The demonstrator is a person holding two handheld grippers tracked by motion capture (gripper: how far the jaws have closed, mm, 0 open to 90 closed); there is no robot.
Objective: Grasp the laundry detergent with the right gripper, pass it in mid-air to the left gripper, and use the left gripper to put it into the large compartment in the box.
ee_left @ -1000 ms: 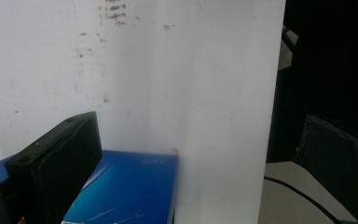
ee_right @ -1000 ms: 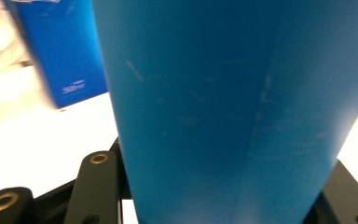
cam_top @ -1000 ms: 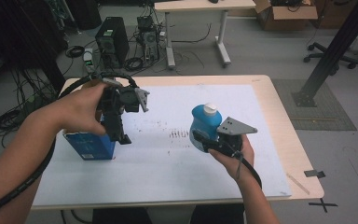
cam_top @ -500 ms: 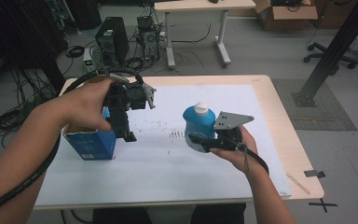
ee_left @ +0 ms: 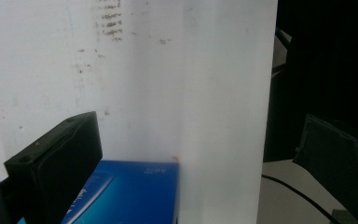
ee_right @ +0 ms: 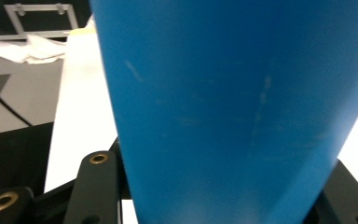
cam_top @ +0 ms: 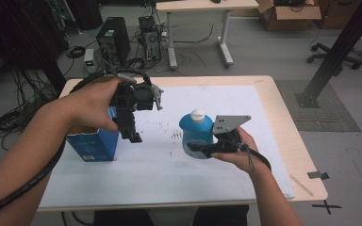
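A blue bottle (cam_top: 195, 134) with a white cap is clamped low on its body by my right gripper (cam_top: 207, 149), near the middle of the white sheet (cam_top: 169, 183). In the right gripper view the blue bottle (ee_right: 233, 93) sits tight between the two black jaws of the right gripper (ee_right: 223, 196). A blue box (cam_top: 94, 145) stands on the sheet at the left. My left gripper (cam_top: 133, 134) hangs just right of the box, pointing down. In the left gripper view the left gripper (ee_left: 196, 135) is open, jaws wide apart, with the blue box (ee_left: 130, 191) below.
The wooden table (cam_top: 268, 94) ends a little beyond the sheet on every side. Dark smudges (cam_top: 175, 136) mark the sheet between the two grippers. Desks, computers and cables stand on the floor behind the table.
The bottle in my right gripper has edged slightly left, toward the box. The left gripper has hardly moved.
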